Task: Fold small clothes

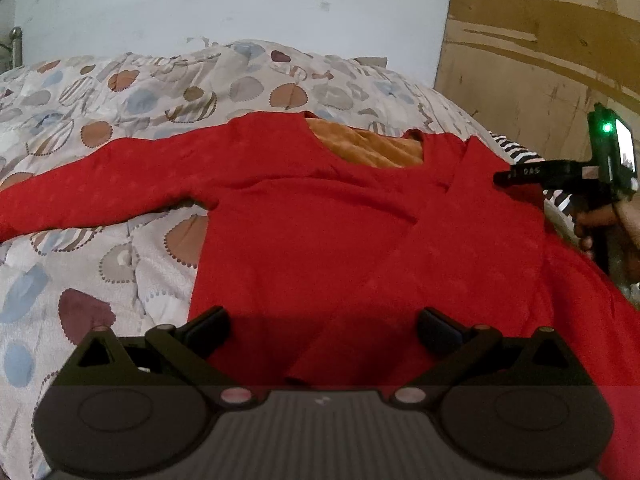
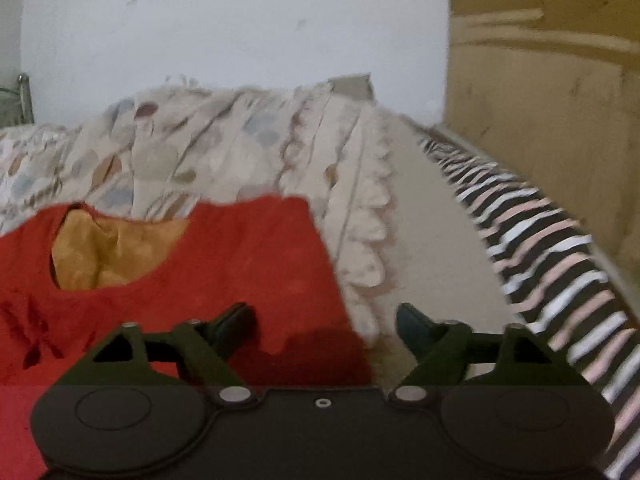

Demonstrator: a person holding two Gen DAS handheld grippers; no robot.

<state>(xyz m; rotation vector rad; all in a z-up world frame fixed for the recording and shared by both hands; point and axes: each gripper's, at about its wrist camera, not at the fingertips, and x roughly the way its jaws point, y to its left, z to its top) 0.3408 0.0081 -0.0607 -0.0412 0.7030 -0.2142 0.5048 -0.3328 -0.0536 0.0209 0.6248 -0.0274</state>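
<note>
A red long-sleeved top (image 1: 320, 216) lies spread on the bed, its orange lining (image 1: 368, 148) showing at the neckline. One sleeve (image 1: 92, 188) stretches out to the left. The other sleeve (image 1: 420, 248) is folded diagonally across the body. My left gripper (image 1: 324, 328) hovers open over the lower part of the top with nothing between its fingers. My right gripper (image 2: 324, 326) is open too, over the top's right shoulder edge (image 2: 280, 264), and grips no cloth. In the left wrist view the right gripper (image 1: 506, 178) comes in from the right edge, held by a hand (image 1: 596, 220).
A quilt (image 1: 132, 92) with round patches covers the bed under and behind the top. A black, white and pink striped cloth (image 2: 548, 256) lies along the right side. A pale wall (image 1: 240, 0) and a wooden panel (image 1: 540, 60) stand behind. A metal bedpost (image 1: 16, 44) is far left.
</note>
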